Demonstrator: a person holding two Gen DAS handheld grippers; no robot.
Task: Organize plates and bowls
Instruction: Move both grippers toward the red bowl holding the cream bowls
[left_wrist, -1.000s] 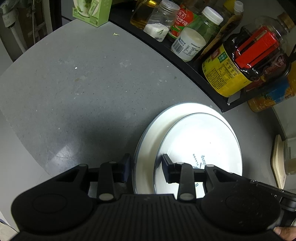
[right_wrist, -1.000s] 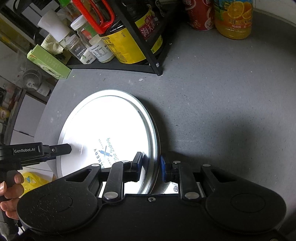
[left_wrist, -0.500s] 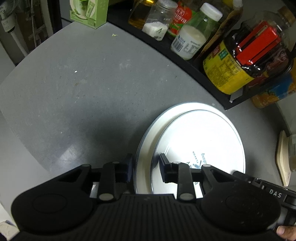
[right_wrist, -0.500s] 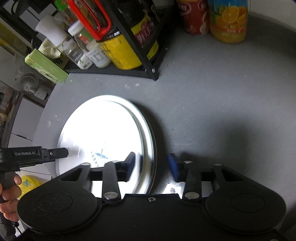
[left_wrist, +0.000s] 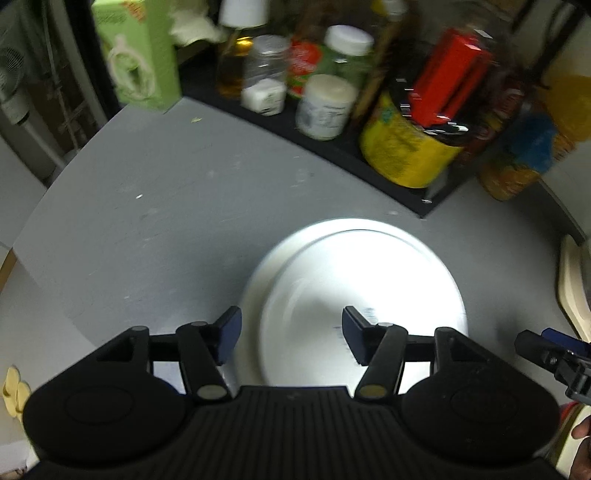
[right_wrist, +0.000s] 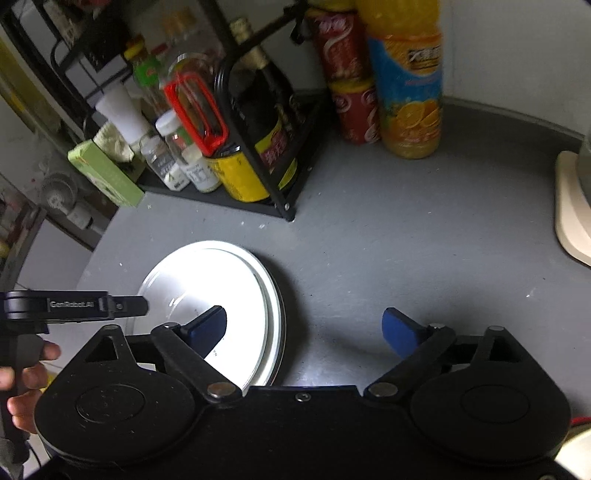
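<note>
Two white plates lie stacked on the grey counter: a smaller plate (left_wrist: 365, 295) sits on a larger plate (left_wrist: 258, 266), and the stack also shows in the right wrist view (right_wrist: 218, 280). My left gripper (left_wrist: 291, 330) is open and empty, raised above the stack's near left edge. My right gripper (right_wrist: 304, 328) is open wide and empty, raised above the stack's right rim. The left gripper's finger shows in the right wrist view (right_wrist: 125, 306), and the right gripper's fingertip shows in the left wrist view (left_wrist: 546, 350).
A black rack (right_wrist: 266, 206) with jars, bottles and a large yellow-labelled jug (left_wrist: 410, 155) stands behind the plates. A green box (left_wrist: 136, 55) is at the back left. Red cans (right_wrist: 351, 92) and an orange juice bottle (right_wrist: 410, 92) stand beside the rack. A cream object (right_wrist: 572, 210) is at right.
Both grippers have opened wide, let go of the plates' rims and pulled up and back. The plate stack now lies flat on the counter.
</note>
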